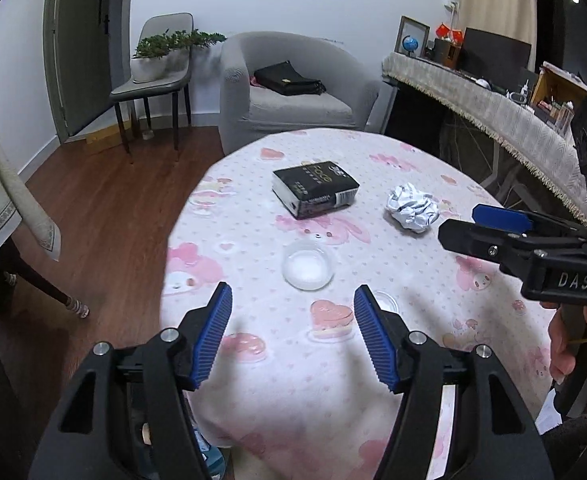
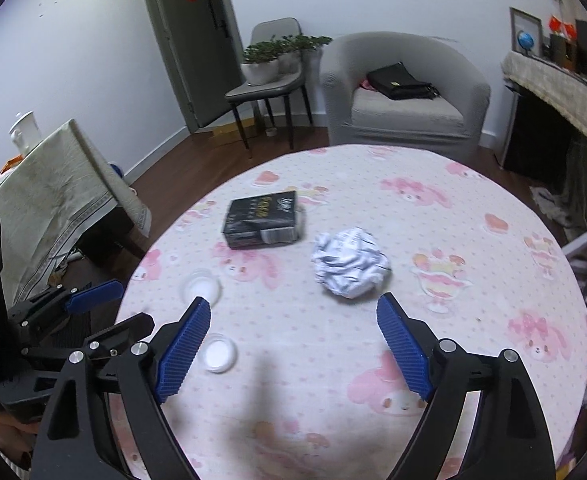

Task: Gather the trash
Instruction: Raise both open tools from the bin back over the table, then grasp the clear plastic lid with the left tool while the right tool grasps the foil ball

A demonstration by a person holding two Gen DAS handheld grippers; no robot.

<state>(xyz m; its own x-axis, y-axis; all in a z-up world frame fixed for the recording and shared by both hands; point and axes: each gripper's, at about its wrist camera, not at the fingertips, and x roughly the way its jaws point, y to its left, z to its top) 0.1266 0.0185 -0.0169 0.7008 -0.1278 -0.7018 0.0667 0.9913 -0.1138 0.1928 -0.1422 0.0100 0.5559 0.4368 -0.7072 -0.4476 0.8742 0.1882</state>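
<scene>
Crumpled paper ball: a white, scrunched-up ball of paper (image 2: pixel 350 263) with small grey print on it. It sits on the round worktop with the pink cartoon cloth (image 2: pixel 473 264), out in the open, a little right of a black flat packet (image 2: pixel 262 220).
Right claw: the right claw (image 2: pixel 293 344) has its blue ribbed pads far apart and nothing between them. The ball lies just ahead of it, a bit toward the right pad.
Left claw: the left claw (image 1: pixel 293 336) is also spread open and empty. From here the ball (image 1: pixel 412 208) is farther off and to the right, past a small clear round dish with white stuff in it (image 1: pixel 307 265).
Nearer hand: I think the right one. It only needs to go forward and down over the ball.
Long side: the ball is lumpy and nearly round, so I see no long way to line up with.
Other things: a second small clear dish (image 2: pixel 219 354) lies by the right claw's left pad.
Hard to see: no bin or bag for the trash shows in either view. The black packet is blurry, so its words cannot be read. I cannot tell if it is trash too.
</scene>
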